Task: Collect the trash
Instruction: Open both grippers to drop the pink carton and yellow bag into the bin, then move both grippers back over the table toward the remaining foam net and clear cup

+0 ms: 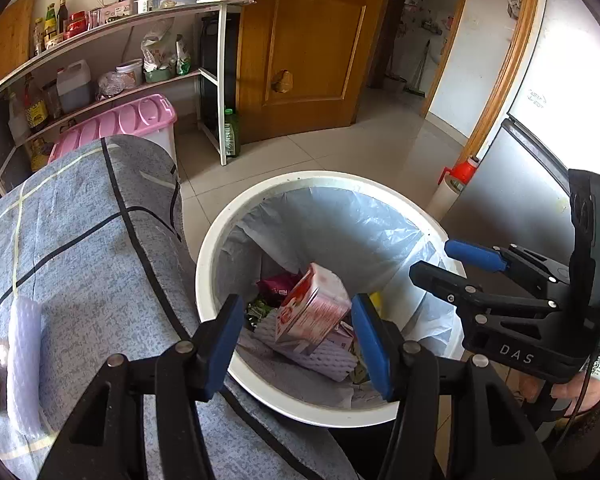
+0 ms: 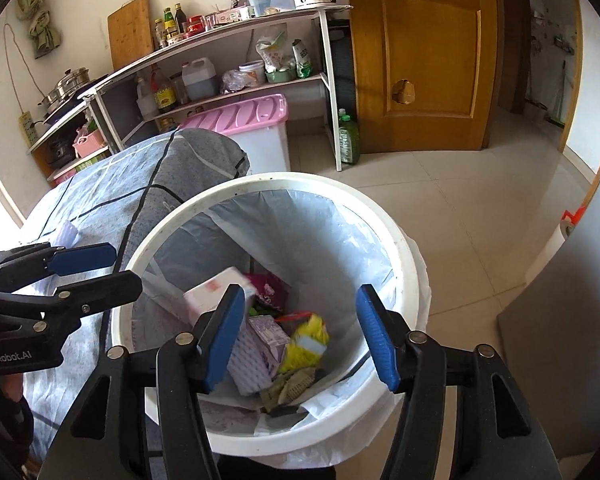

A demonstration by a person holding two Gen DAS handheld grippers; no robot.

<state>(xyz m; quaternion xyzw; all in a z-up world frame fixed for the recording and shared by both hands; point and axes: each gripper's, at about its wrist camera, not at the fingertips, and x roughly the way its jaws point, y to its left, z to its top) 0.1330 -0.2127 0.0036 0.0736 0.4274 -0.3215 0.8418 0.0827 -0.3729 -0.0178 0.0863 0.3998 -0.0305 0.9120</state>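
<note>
Now both tongs hang over the white bin point(image 1: 204, 280), lower centre in both views, and both stand apart w/ nothing clamped. Left tongs point(image 1: 300, 344) frame a pink-and-white carton point(image 1: 312, 312) that sits tilted, long axis running lower left to upper right, clear of both pads; it looks mid-drop, though blur makes that hard to call. Right tongs point(image 2: 300, 336) frame a yellow wrapper point(image 2: 306, 344) and a purple box point(image 2: 266, 340) already on the pile. What's left to collect lies left of the bin on the grey checked desk cloth point(image 1: 80, 240): a pale bubble-wrap roll point(image 1: 24, 360), long axis near vertical at lower left, so left hand is nearer. Readable: "DAS" on right tongs' body, "GenRobot.AI" on left's. Carton print too small to read.
</note>
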